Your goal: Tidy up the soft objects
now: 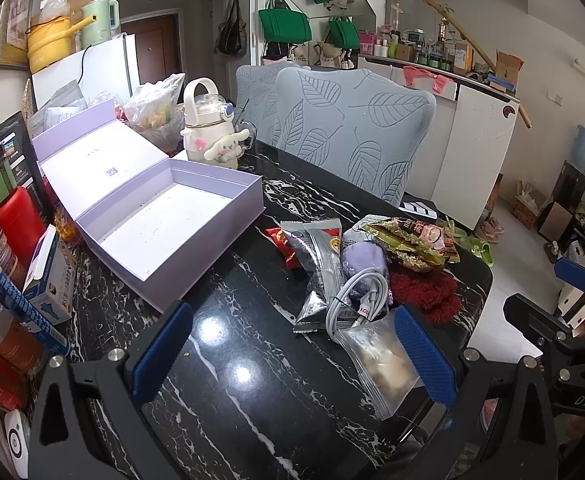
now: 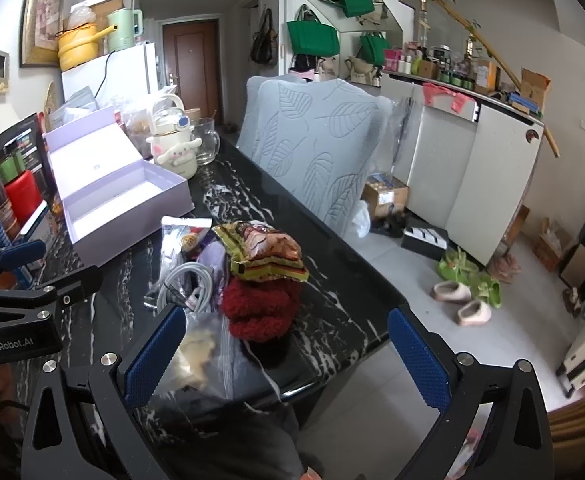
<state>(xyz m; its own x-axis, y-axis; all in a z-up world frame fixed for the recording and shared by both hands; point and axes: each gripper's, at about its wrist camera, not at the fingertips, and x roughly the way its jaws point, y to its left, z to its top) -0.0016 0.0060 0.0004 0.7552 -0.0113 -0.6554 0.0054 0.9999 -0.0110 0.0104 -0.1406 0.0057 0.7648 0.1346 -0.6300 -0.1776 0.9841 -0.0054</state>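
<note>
Left wrist view showed the left gripper spread wide above the black marble table, grasping nothing, its right pad just beside a clear snack pouch. Behind the pouch lay a coiled white cable, a silver packet, a purple soft item, a fuzzy red soft item and a gold-and-red wrapper, all heaped together near the table's right end. An open lilac box sat well apart to the left. Right wrist view had the right gripper released too, holding nothing, with the fuzzy red soft item lying ahead between its 2 fingers under the wrapper.
</note>
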